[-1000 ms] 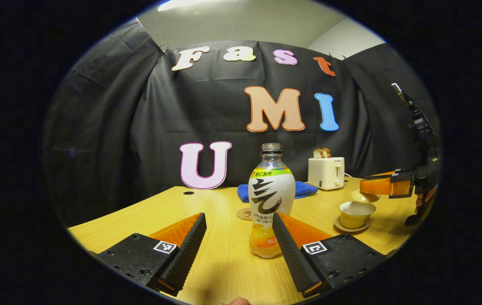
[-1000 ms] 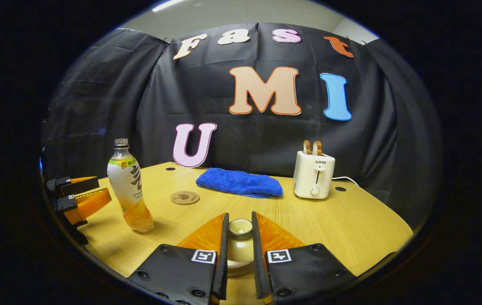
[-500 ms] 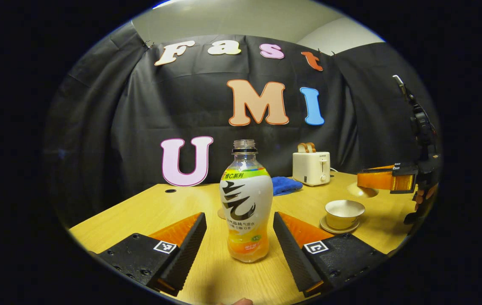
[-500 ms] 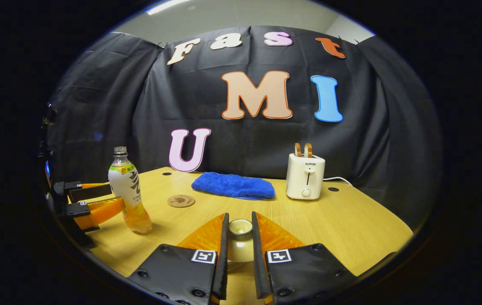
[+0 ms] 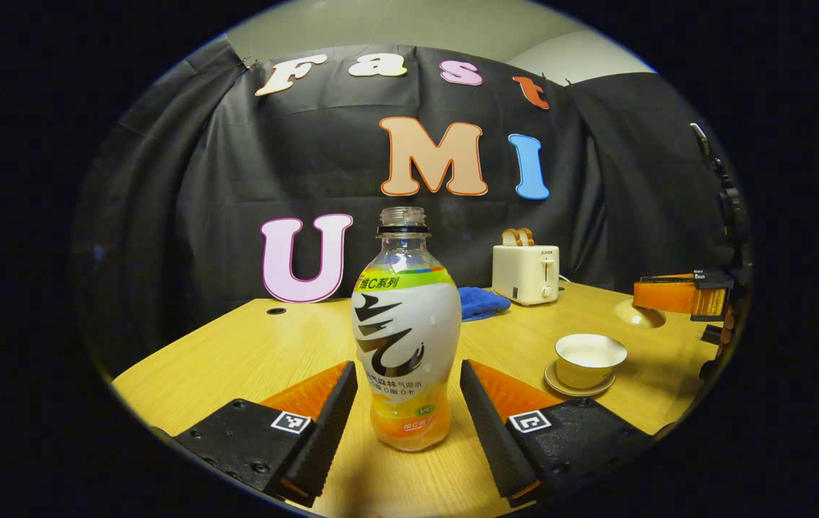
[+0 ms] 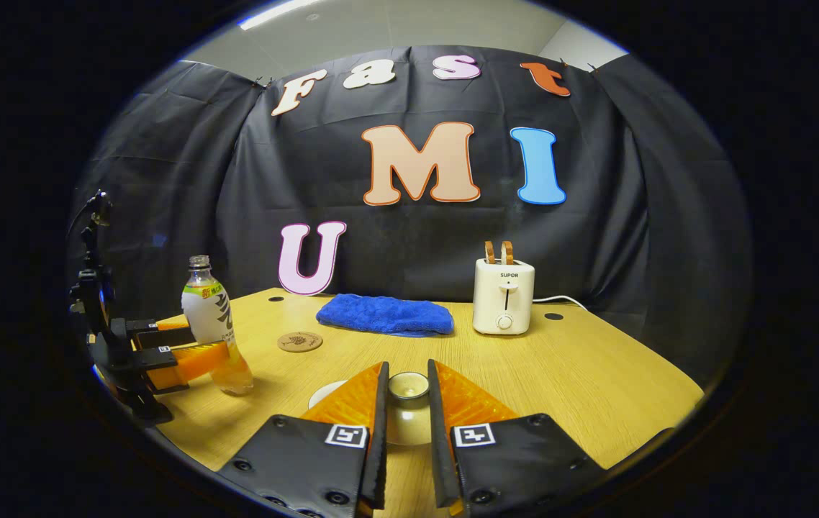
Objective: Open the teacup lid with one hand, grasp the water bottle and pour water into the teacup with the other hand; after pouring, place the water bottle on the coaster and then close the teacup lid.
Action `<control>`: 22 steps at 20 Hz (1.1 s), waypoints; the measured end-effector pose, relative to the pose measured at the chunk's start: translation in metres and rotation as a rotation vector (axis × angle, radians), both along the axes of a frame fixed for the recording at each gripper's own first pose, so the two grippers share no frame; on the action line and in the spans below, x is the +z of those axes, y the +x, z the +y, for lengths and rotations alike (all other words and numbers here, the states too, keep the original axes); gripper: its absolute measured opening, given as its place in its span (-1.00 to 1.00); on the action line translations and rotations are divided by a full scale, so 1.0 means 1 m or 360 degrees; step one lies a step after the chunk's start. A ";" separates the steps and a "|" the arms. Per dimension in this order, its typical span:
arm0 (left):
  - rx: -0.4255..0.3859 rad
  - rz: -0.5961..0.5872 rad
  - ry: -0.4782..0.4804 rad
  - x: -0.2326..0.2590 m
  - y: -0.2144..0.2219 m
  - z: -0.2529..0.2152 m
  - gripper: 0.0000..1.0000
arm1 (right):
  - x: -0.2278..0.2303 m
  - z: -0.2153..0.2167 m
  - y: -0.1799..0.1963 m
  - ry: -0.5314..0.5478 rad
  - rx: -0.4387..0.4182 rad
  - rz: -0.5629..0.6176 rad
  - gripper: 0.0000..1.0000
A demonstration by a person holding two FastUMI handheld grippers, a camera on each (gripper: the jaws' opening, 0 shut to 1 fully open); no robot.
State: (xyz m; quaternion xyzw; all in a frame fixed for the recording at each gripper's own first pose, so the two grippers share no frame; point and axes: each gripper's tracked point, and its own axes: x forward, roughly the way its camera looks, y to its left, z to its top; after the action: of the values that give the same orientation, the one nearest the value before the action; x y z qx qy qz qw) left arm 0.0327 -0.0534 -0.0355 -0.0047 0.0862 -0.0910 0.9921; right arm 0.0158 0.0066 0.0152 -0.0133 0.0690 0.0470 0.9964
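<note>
The water bottle (image 5: 407,338) stands upright and uncapped on the wooden table (image 5: 251,360), at the centre of the left gripper view, between the two fingers of the left gripper (image 5: 408,403). The jaws are spread wide, with a gap on either side of the bottle, so neither finger touches it. In the right gripper view the same bottle (image 6: 214,331) appears at the left edge of the frame with the left gripper (image 6: 186,349) reaching around its lower part.

The teacup (image 5: 589,358) sits open on its saucer (image 5: 578,388) at the lower right of the left gripper view, well apart from the bottle. Further right, near the frame edge, the right gripper (image 5: 676,295) holds the teacup lid (image 5: 637,314) up above the table. In the right gripper view that lid (image 6: 408,414) fills the bottom centre, its knob pinched between the two fingers of the right gripper (image 6: 406,403), whose jaws are closed narrowly on it.

The round coaster (image 6: 300,341) lies flat on the table left of centre in the right gripper view, just to the right of the bottle and apart from it. Behind it lies a folded blue towel (image 6: 384,315), and to the right of the towel stands a white toaster (image 6: 503,295) with toast slices in its slots. Nothing stands between the bottle and the coaster.
</note>
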 end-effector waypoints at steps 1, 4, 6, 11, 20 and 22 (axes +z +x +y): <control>-0.0003 -0.0001 -0.0001 -0.002 0.001 -0.001 0.60 | 0.001 -0.001 -0.001 -0.0002 -0.0004 -0.0004 -0.40; -0.0003 0.0001 0.0003 -0.003 0.004 0.000 0.42 | 0.003 -0.002 -0.002 -0.0006 -0.0008 -0.0015 -0.43; -0.0016 0.0001 0.0012 -0.001 0.003 -0.001 0.33 | 0.005 -0.004 -0.003 -0.0007 -0.0013 -0.0022 -0.43; -0.0041 0.0011 0.0097 -0.001 0.005 0.000 0.23 | 0.009 -0.012 -0.006 -0.0010 -0.0029 -0.0035 -0.40; -0.0110 -0.0027 0.0525 0.010 0.018 0.002 0.24 | 0.017 -0.031 -0.012 -0.0002 -0.0073 -0.0069 -0.42; -0.0148 -0.0032 0.0668 0.009 0.021 -0.002 0.24 | 0.017 -0.035 -0.015 0.0001 -0.0080 -0.0069 -0.41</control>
State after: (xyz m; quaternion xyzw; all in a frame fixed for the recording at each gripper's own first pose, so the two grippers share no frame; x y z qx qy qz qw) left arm 0.0539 -0.0558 -0.0261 0.2071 0.0934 -0.1168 0.9668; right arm 0.0011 -0.0280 0.0320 -0.0122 0.0476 0.0217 0.9986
